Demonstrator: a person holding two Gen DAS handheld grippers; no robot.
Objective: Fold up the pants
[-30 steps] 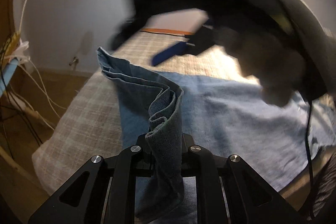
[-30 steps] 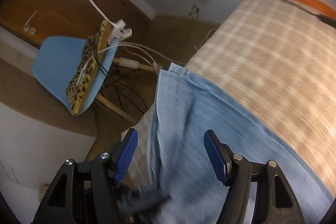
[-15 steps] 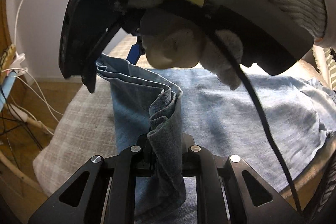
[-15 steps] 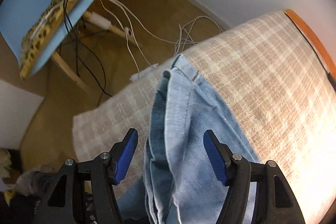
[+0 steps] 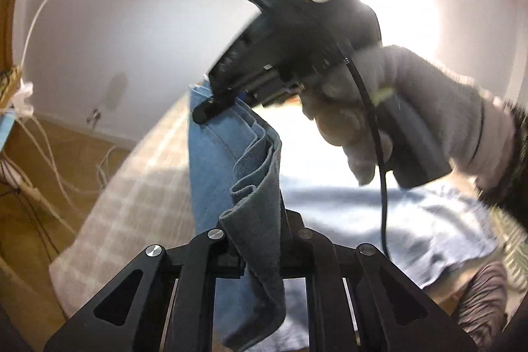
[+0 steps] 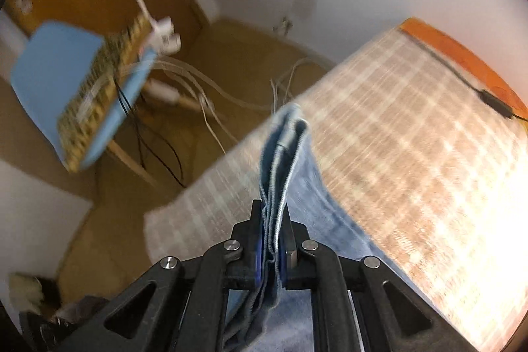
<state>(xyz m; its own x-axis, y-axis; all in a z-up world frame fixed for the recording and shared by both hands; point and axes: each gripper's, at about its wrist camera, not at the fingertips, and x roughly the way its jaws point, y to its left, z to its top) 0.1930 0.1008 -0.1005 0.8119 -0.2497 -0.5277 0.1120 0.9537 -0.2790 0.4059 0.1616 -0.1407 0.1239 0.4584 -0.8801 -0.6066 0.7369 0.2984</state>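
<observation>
Left tool (image 5: pixel 255 240) clamped on a bunched fold of the pants (image 5: pixel 211 160); right tool (image 6: pixel 272 240) has just closed, pinching the layered hem edge. Pants hang taut between both, the rest lying on the plaid bed (image 6: pixel 412 160). Frames motion-blurred; left pads hidden by cloth.

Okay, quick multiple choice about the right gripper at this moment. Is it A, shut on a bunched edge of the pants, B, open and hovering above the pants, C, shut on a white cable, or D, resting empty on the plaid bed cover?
A: in the right wrist view the right gripper has its jaws closed on layered denim edges of the pants, which run up from the plaid bed cover.
</observation>
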